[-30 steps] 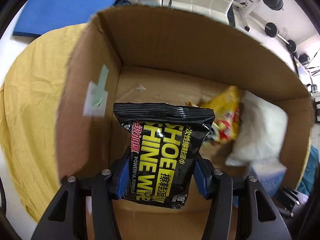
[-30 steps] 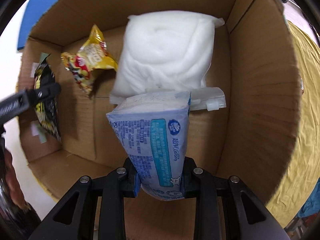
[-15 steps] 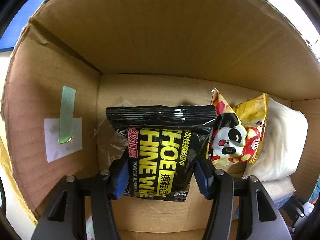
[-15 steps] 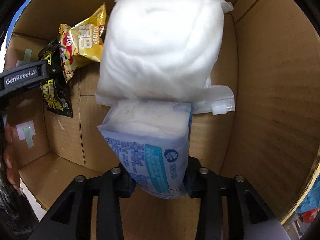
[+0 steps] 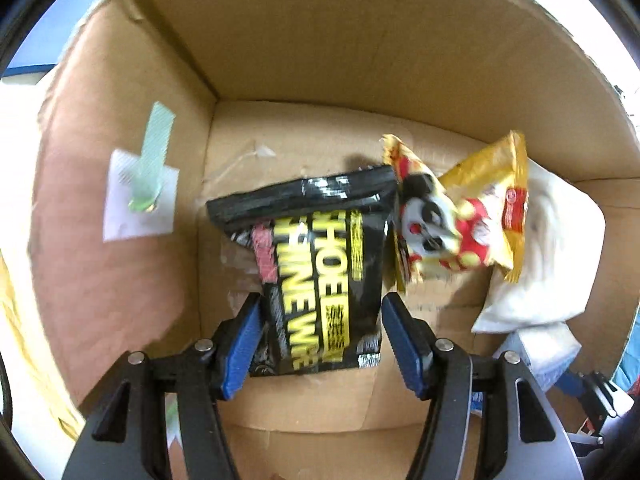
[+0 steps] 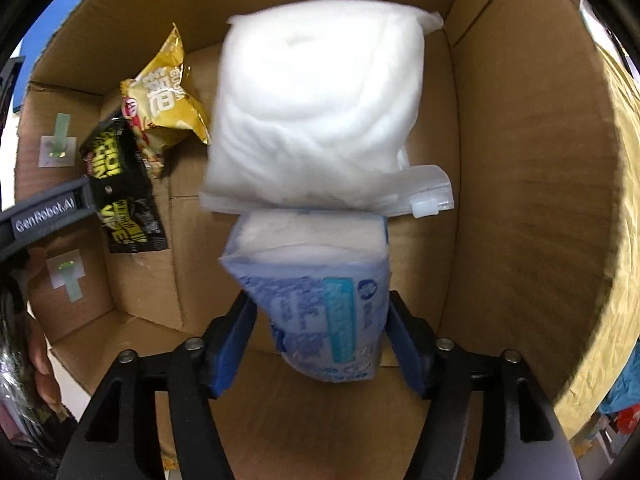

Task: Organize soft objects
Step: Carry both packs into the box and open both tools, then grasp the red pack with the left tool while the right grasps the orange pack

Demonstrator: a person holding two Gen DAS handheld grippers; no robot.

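Both grippers are inside a cardboard box [image 5: 304, 52]. A black and yellow shoe-shine wipes pack [image 5: 320, 272] lies tilted on the box floor between the spread jaws of my left gripper [image 5: 320, 344], with a gap at the right pad. It also shows in the right wrist view [image 6: 124, 196]. A blue and white tissue pack [image 6: 320, 296] rests on the floor between the parted jaws of my right gripper [image 6: 318, 340], against a white cotton bag [image 6: 320, 104].
A yellow panda snack bag [image 5: 460, 216] lies between the wipes pack and the cotton bag [image 5: 548, 256]. The box walls [image 6: 520, 200] surround everything closely. Yellow cloth [image 6: 600, 320] lies outside the box. Taped labels [image 5: 140, 200] are on the left wall.
Both grippers went down into the box. The left jaws spread and the wipes pack tipped onto the floor. The right jaws widened around the tissue pack, which now rests on the floor.
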